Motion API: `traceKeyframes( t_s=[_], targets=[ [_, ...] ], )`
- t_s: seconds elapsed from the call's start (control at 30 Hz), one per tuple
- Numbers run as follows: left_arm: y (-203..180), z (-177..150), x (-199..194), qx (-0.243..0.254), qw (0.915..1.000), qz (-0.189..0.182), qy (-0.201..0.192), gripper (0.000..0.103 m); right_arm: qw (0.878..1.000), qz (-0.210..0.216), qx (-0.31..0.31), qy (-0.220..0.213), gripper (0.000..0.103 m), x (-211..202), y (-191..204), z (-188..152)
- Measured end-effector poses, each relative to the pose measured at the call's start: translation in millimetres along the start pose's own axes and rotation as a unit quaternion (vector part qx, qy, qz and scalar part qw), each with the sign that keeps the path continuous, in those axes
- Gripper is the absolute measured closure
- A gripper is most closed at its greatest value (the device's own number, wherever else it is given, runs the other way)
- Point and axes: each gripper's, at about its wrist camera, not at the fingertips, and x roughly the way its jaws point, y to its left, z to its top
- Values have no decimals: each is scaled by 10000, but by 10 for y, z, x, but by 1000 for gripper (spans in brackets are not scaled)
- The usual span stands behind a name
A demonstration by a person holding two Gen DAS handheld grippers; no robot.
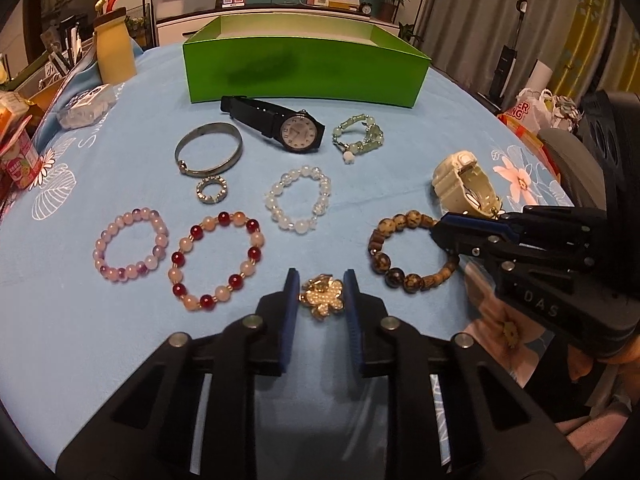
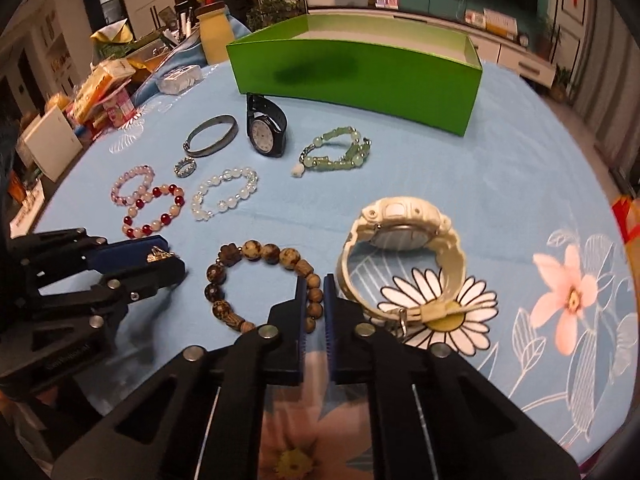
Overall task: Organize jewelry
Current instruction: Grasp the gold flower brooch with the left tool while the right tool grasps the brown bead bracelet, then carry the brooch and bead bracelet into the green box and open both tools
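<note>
My left gripper [image 1: 322,294] is shut on a gold pearl flower brooch [image 1: 322,298], which also shows in the right wrist view [image 2: 160,255]. My right gripper [image 2: 316,300] is shut on the brown wooden bead bracelet [image 2: 264,280], gripping its right side; it appears in the left view [image 1: 412,252] too. A white watch [image 2: 404,256] stands beside it. Further back lie a black watch [image 1: 280,122], a metal bangle [image 1: 209,148], a small ring [image 1: 211,191], and green [image 1: 358,136], clear [image 1: 298,200], red-and-cream [image 1: 218,260] and pink [image 1: 130,250] bead bracelets. An open green box [image 1: 304,66] stands behind.
The table wears a light blue flowered cloth [image 2: 520,184]. A yellow bottle [image 1: 114,50], a plastic-wrapped packet [image 1: 86,106] and cartons [image 1: 18,152] crowd the left edge. Bags [image 1: 532,106] sit off the right side.
</note>
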Motion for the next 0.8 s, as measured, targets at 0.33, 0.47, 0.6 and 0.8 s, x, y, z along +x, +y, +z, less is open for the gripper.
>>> traceKeyframes(
  t_s=[0.33,0.47,0.6,0.8],
  targets=[
    [84,78,-229,-325,9990,-181,-256,81,9972,498,47,-549,96,-369,26,153],
    [96,113,-344,-419,9980,-287,-371,81,9943,777,177,-712,96,-526,-1,245],
    [117,143,-432,-507,9971,-366,-440,81,9916,918,271,-868,96,-672,-56,304],
    [150,217,-517,-629,9960,-430,-474,81,9881,928,429,-1153,96,-878,-211,440]
  ],
)
